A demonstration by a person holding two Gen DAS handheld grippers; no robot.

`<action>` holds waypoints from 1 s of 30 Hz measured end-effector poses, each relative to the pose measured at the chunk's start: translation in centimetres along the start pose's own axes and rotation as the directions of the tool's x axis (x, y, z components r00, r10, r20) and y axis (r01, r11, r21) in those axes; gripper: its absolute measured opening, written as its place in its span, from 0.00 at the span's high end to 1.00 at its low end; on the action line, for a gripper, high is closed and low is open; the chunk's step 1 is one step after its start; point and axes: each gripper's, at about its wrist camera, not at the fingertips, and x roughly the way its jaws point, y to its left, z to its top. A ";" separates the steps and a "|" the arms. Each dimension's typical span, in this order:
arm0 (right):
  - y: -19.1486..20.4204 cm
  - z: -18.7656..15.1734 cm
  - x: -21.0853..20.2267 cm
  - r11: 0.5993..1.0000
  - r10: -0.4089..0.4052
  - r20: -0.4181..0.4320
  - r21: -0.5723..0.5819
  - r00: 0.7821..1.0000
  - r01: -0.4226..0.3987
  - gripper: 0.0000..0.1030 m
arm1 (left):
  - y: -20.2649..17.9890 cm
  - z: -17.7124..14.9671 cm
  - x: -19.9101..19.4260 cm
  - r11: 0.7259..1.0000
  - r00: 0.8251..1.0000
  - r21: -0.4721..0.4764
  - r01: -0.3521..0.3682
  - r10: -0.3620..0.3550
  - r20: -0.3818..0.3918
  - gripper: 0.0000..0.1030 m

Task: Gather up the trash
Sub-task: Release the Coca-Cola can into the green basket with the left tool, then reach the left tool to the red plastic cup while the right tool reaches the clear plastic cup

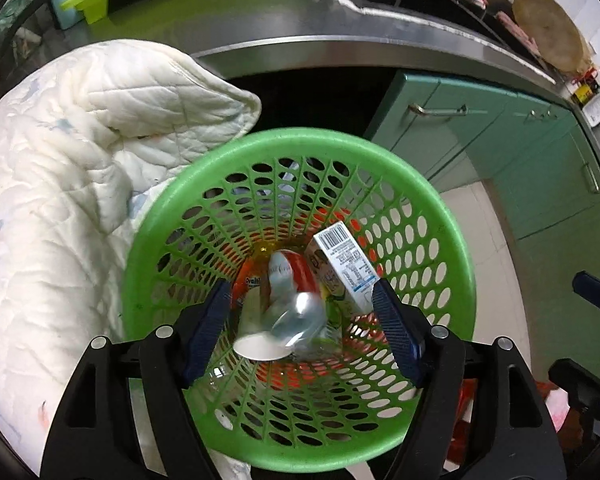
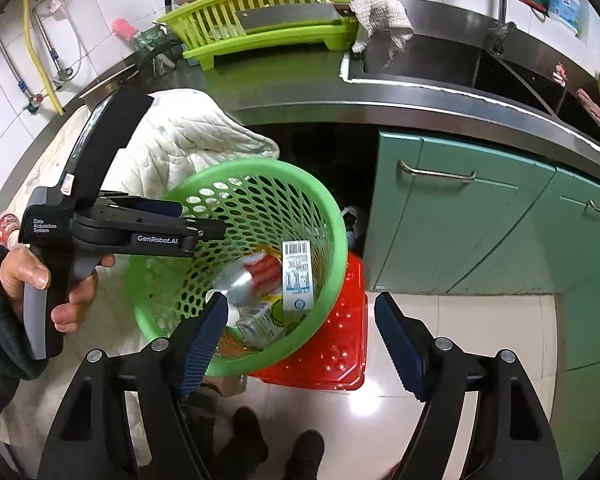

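Left gripper (image 2: 204, 236) reads "GenRobot.AI" and "Data Acquisition System". Its jaws stand wide and empty above the basket (image 1: 456, 240); right gripper (image 2: 300, 332) likewise wide, empty.

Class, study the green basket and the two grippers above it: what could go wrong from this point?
1. A blurred silvery can lies between the open left gripper's fingers, over the green basket; it seems mid-drop and could bounce out.
2. The basket sits tilted on a red container, so a knock might tip it.
3. The white carton leans near the rim and could slide out if the basket shifts.
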 end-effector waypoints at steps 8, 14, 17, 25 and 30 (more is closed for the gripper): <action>3.1 1.8 -1.4 0.996 0.048 0.046 -0.074 0.998 -0.044 0.29 | 3.5 -2.1 -7.0 0.995 0.993 -0.092 -0.029 0.039 0.113 0.30; 7.4 3.5 -1.7 0.981 0.110 0.068 -0.169 0.992 -0.097 0.29 | 8.5 -5.4 -12.8 0.972 0.974 -0.208 -0.106 0.143 0.175 0.30; 10.0 4.2 -1.3 0.967 0.150 0.064 -0.218 0.987 -0.133 0.29 | 11.4 -7.6 -15.4 0.948 0.961 -0.285 -0.139 0.199 0.194 0.30; 18.5 6.2 0.5 0.901 0.271 0.012 -0.354 0.962 -0.250 0.29 | 19.7 -14.3 -21.6 0.842 0.911 -0.494 -0.218 0.357 0.206 0.28; 24.7 8.2 2.6 0.847 0.349 -0.051 -0.410 0.936 -0.339 0.29 | 24.0 -18.7 -24.7 0.757 0.879 -0.604 -0.250 0.439 0.187 0.26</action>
